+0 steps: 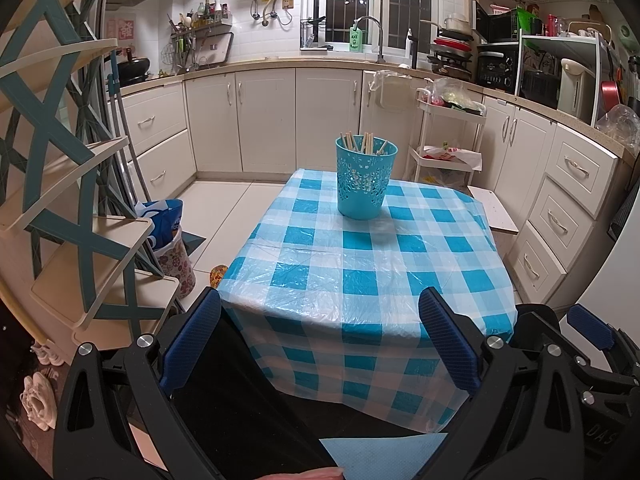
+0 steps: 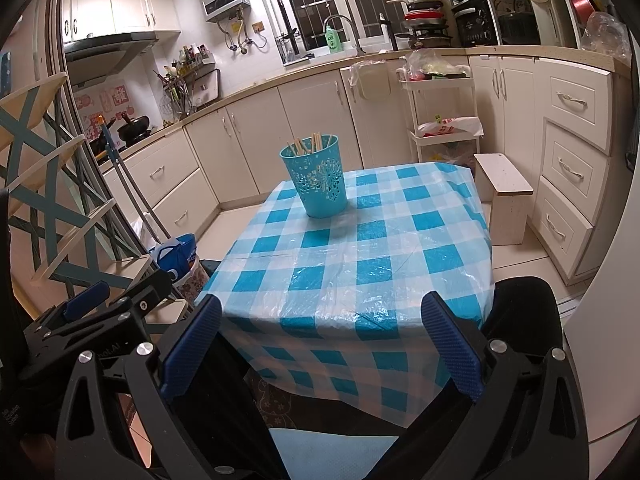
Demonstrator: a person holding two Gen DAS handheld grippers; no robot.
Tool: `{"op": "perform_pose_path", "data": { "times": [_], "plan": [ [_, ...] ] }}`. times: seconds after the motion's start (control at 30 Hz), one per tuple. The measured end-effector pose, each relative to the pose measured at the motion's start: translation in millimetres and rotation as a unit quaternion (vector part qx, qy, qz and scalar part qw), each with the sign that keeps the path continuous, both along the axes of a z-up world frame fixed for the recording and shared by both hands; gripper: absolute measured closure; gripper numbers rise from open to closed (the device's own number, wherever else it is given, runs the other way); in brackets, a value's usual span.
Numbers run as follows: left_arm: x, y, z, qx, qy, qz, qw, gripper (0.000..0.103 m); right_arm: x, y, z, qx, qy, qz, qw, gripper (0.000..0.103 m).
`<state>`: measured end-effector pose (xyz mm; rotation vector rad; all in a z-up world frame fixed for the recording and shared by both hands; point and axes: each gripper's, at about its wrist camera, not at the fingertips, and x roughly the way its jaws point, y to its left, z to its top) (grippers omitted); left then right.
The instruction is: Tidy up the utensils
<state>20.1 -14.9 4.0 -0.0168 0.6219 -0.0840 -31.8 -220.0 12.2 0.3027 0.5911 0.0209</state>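
A turquoise perforated holder [image 1: 365, 180] stands upright at the far side of the blue-and-white checked table [image 1: 360, 272]; several wooden chopsticks [image 1: 362, 143] stick out of its top. It also shows in the right wrist view [image 2: 318, 176], with the chopsticks [image 2: 308, 145] in it, on the same table [image 2: 360, 256]. My left gripper [image 1: 320, 340] is open and empty, held off the table's near edge. My right gripper [image 2: 320, 340] is open and empty too, beside the left one, also short of the near edge.
A teal-and-cream shelf rack [image 1: 72, 184] stands close on the left, with a blue bag in a floral bin [image 1: 170, 236] beside it. A small white stool [image 2: 506, 196] and a white trolley [image 2: 444, 116] stand right of the table. Kitchen cabinets [image 1: 268, 120] line the back.
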Motion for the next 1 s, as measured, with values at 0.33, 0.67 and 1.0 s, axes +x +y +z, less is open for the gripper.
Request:
{"op": "perform_pose_path", "data": {
  "times": [0.33, 0.67, 1.0],
  "plan": [
    [0.0, -0.4, -0.2, 0.0, 0.0, 0.0, 1.0, 0.008, 0.3, 0.3, 1.0, 0.0, 0.001, 0.0, 1.0, 0.007],
    [-0.4, 0.4, 0.0, 0.0, 0.0, 0.0, 1.0, 0.008, 0.5, 1.0, 1.9, -0.001, 0.002, 0.0, 1.0, 0.007],
    [-0.2, -0.2, -0.3, 0.0, 0.0, 0.0, 1.0, 0.008, 1.3, 1.0, 2.8, -0.001, 0.003, 0.0, 1.0, 0.007]
  ]
}}
